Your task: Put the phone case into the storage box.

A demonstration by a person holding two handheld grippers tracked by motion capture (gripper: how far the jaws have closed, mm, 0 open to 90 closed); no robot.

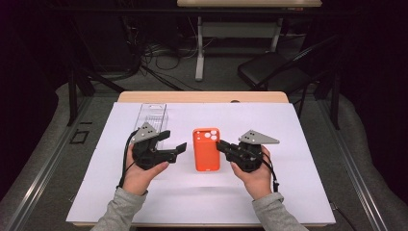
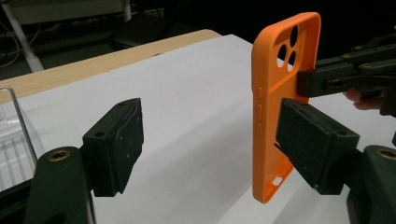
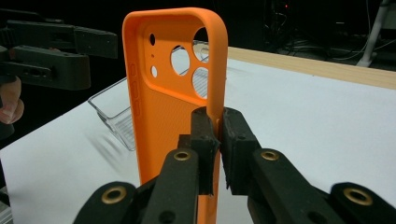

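Right tongs (image 3: 217, 140) pinch the orange phone case (image 3: 159, 107), hiding its edge.

Orange phone case (image 2: 273, 107) stands upright on edge over white sheet (image 2: 187, 116), camera holes near top, side buttons facing camera. Left gripper (image 2: 219, 149) jaws spread wide: one pad well left of case, other pad just right of case, overlapping its lower part; contact cannot be told. Right gripper (image 2: 327, 79) pinches case's right edge below camera holes. Clear plastic tray (image 2: 14, 140) far left of case. Wooden table edge (image 2: 107, 60) beyond case.
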